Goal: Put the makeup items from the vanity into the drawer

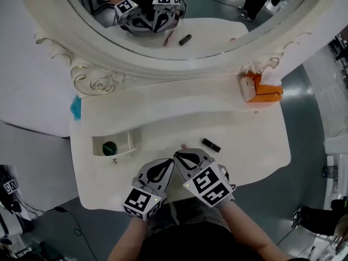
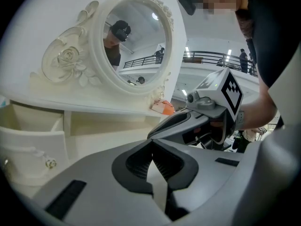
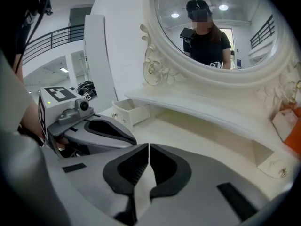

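- Your left gripper [image 2: 151, 145] and right gripper [image 3: 149, 147] are both closed and empty, side by side at lower centre of the head view.
- The black makeup tube [image 1: 211, 144] lies just right of their tips on the vanity [image 1: 255, 145].
- The open drawer [image 1: 131, 139] sits at left.

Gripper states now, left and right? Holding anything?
Left hand-held gripper: closed, holding nothing.
Right hand-held gripper: closed, holding nothing.

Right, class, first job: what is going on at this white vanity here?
A person holds the left gripper and the right gripper side by side over the front edge of the white vanity table, both with jaws shut and nothing between them. A small black tube lies untouched on the tabletop just beyond the right gripper. The small white drawer at the left stands open, with a dark green round item inside.
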The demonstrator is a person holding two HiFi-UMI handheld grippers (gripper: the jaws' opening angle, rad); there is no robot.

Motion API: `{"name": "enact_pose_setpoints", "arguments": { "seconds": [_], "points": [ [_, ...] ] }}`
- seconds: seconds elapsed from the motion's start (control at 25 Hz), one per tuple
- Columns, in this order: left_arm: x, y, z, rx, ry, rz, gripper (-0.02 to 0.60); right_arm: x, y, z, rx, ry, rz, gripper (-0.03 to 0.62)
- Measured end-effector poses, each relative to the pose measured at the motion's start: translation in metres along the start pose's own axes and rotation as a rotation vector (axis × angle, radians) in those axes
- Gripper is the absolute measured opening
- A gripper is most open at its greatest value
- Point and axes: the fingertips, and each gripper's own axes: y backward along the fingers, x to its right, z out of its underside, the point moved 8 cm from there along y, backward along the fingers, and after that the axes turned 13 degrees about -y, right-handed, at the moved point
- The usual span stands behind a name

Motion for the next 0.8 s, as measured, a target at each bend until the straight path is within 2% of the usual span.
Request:
{"name": "enact_pose_setpoints", "arguments": {
  "seconds": [0.24, 0.56, 0.72, 0.8],
  "points": [
    [0.013, -0.016, 0.003, -0.045, -0.025, 0.034, 0.014, 0.017, 0.008, 0.018, -0.043, 0.02, 0.065, 0.025],
    [0.022, -0.033, -0.002, -0.06, -0.054, 0.064, 0.014, 0.033, 0.01, 0.036, -0.085, -0.012, 0.075, 0.028],
    [0.024, -0.035, -0.001, -0.077, -0.067, 0.06, 0.014, 0.036, 0.008, 0.046, -0.119, -0.026, 0.075, 0.085],
    [0.024, -0.035, 0.0, -0.081, -0.071, 0.057, 0.014, 0.038, 0.007, 0.05, -0.126, -0.033, 0.085, 0.092]
  ]
}}
